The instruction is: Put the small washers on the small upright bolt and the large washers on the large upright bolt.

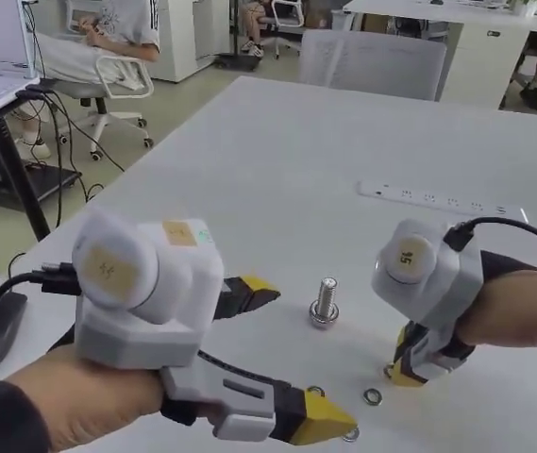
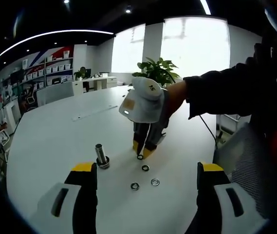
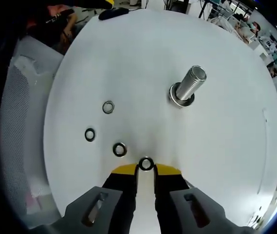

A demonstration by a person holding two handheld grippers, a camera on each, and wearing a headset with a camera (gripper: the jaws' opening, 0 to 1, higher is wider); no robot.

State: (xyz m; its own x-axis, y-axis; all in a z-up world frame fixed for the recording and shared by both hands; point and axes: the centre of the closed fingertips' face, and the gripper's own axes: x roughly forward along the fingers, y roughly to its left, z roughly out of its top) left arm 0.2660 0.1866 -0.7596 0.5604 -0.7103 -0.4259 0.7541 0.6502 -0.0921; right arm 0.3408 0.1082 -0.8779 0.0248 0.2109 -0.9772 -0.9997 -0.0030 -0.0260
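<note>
The right claw pointed down at the white surface, its jaws drawn close with only a narrow slit between them. A washer lay flat right at the yellow tips. Whether the jaws pinched it or merely flanked it could not be told, and in the head view the tips hid part of it.

The left claw hovered low with its jaws spread wide, holding nothing. In the head view its bulky white body covered much of the near surface.

A second washer lay just beside the right claw's tips. A third washer and a fourth washer lay a little farther off, all apart from one another. In the head view the left claw's lower jaw cut across two of them. Their sizes were too alike to sort into small and large.

One upright bolt stood near the washers, between the two claws in the head view. A ring circled its base, but whether that was the bolt's own head or a seated washer was unclear.

A power strip lay well beyond the bolt, and a seated person was cut off at the head view's top edge
</note>
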